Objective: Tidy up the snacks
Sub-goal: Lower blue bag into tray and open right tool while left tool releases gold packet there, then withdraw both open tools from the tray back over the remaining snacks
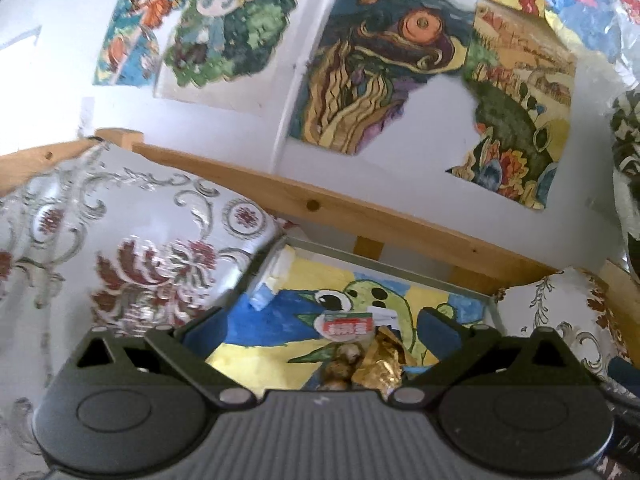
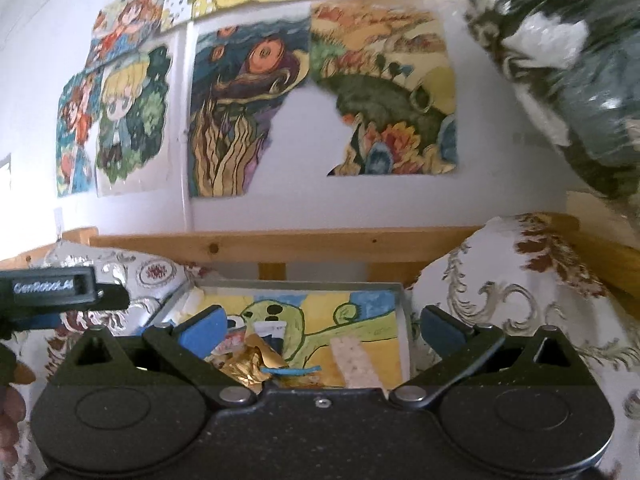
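A painted tray (image 1: 256, 340) with a green cartoon creature lies flat between two cushions; in the right wrist view its metal rim (image 2: 405, 320) shows. On it sit a red-and-white snack packet (image 1: 347, 325), a crumpled gold wrapper (image 1: 380, 364) and brown round snacks (image 1: 340, 364). The right wrist view shows the gold wrapper (image 2: 244, 364), a pale cereal bar (image 2: 356, 360) and a blue strip (image 2: 290, 370). My left gripper (image 1: 320, 328) is open above the snacks, touching none. My right gripper (image 2: 320, 330) is open too, with nothing between its blue pads (image 2: 202, 330).
Floral cushions flank the tray, a large one on the left (image 1: 132, 240) and a smaller one on the right (image 2: 520, 292). A wooden rail (image 2: 280, 246) runs behind. Paintings (image 2: 244, 108) cover the white wall. The left gripper's body (image 2: 60, 292) shows at the right view's left edge.
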Action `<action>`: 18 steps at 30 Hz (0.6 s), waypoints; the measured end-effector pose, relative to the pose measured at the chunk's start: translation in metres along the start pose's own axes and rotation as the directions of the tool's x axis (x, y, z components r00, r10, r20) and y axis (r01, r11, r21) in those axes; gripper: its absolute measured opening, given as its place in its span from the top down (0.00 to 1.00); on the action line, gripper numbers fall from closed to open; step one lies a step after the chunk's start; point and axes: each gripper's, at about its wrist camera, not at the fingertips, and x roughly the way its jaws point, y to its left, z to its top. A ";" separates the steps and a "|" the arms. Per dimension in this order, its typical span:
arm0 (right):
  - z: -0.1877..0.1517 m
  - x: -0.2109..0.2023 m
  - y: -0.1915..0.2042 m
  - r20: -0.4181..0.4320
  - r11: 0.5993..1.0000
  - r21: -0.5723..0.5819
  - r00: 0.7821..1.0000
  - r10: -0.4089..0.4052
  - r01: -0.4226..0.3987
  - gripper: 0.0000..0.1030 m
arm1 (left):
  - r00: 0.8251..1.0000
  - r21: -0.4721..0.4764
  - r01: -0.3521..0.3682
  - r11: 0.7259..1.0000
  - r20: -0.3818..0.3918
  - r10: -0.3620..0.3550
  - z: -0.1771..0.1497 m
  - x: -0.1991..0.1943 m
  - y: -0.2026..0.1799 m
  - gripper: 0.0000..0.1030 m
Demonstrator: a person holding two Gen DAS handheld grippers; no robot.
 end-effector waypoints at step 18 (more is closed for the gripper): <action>-0.032 -0.097 0.041 0.005 0.998 -0.059 1.000 -0.027 0.027 0.01 | 0.998 0.022 -0.046 0.999 0.031 0.045 -0.048 -0.095 0.050 0.00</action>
